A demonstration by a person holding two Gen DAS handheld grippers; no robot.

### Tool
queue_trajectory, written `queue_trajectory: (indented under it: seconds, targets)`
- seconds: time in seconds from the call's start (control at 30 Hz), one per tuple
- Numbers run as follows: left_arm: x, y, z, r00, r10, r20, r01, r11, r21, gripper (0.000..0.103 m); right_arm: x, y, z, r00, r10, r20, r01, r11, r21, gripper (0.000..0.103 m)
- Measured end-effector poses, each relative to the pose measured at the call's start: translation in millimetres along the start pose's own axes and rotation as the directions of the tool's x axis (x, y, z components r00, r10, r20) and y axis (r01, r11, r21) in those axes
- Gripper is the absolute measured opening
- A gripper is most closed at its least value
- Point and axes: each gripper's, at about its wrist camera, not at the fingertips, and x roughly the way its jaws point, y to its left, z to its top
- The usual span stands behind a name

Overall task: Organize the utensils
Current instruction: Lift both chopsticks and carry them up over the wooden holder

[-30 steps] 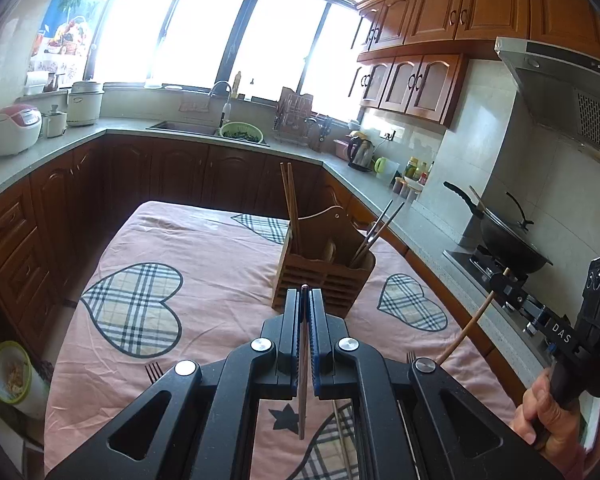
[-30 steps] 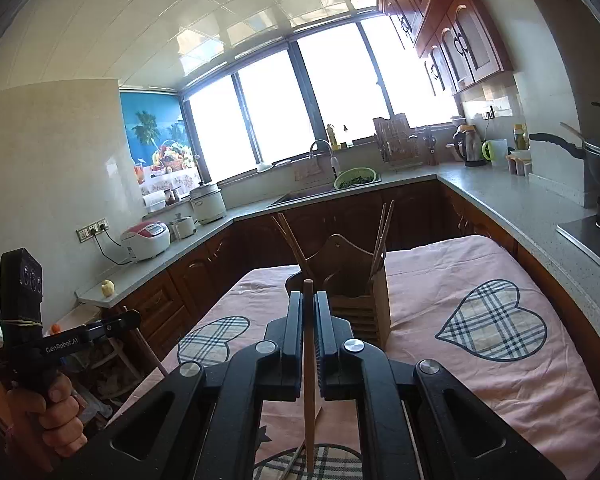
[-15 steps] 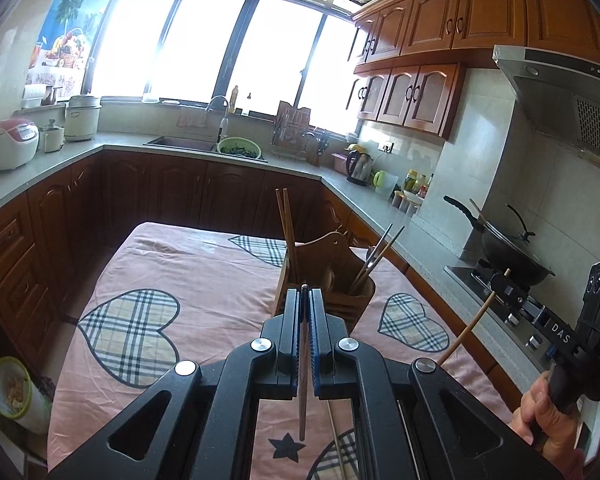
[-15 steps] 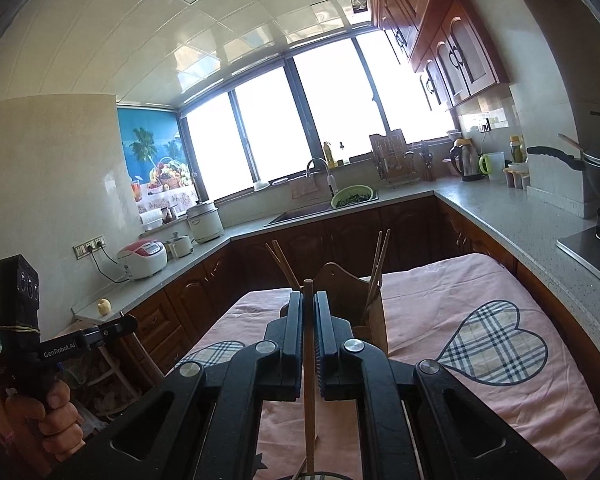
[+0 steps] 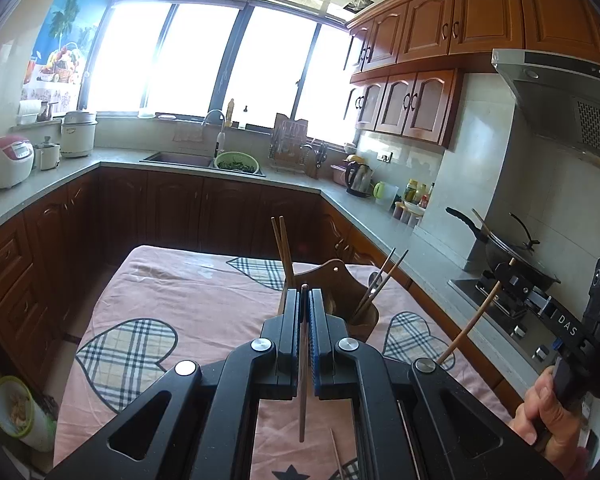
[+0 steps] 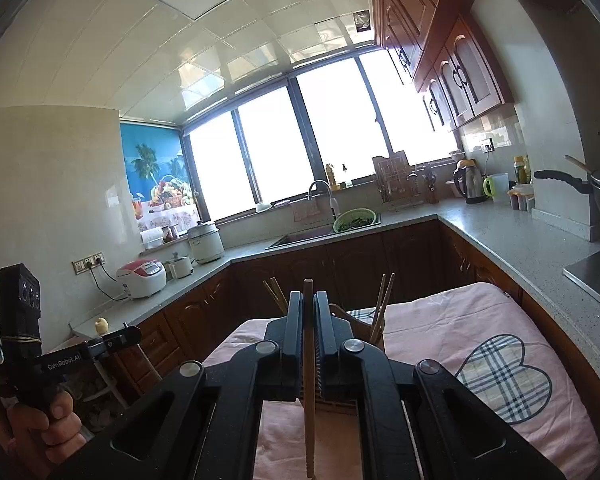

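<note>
My left gripper (image 5: 304, 294) is shut on a dark wooden chopstick (image 5: 302, 400) that hangs down between the jaws. My right gripper (image 6: 308, 298) is shut on a lighter wooden chopstick (image 6: 309, 400); it also shows at the right of the left wrist view (image 5: 504, 276), chopstick slanting down (image 5: 472, 322). The left gripper shows at the left of the right wrist view (image 6: 120, 336). A wooden utensil holder (image 5: 342, 292) stands on the pink table beyond both grippers, with two chopsticks in its left slot (image 5: 281, 248) and two in its right (image 5: 382, 280). The jaws hide most of the holder in the right wrist view (image 6: 364, 320).
The table wears a pink cloth with plaid hearts (image 5: 172, 304). A loose chopstick (image 5: 336, 452) lies on it below the left gripper. Counters run around the table, with a sink (image 5: 180, 158), a wok on the stove (image 5: 512, 252), and a small bin (image 5: 16, 412) on the floor at left.
Both grippers have risen and tilted upward with their chopsticks, so more window and ceiling show. The holder now sits lower in both views.
</note>
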Motion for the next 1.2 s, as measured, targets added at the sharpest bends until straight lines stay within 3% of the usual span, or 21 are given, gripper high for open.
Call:
queue_trajectory:
  seconds: [0.67, 1.2]
  targets:
    - [63, -7, 35, 0.996, 0.06, 0.065, -0.065, 0.995, 0.075, 0.003, 39, -18, 36, 0.995, 0.0, 0.105, 0.0, 1.0, 0.0, 0.005]
    - [127, -6, 57, 0.988, 0.02, 0.154, -0.031, 0.997, 0.072, 0.003, 75, -29, 63, 0.982, -0.033, 0.184, 0.038, 0.999, -0.022, 0.005]
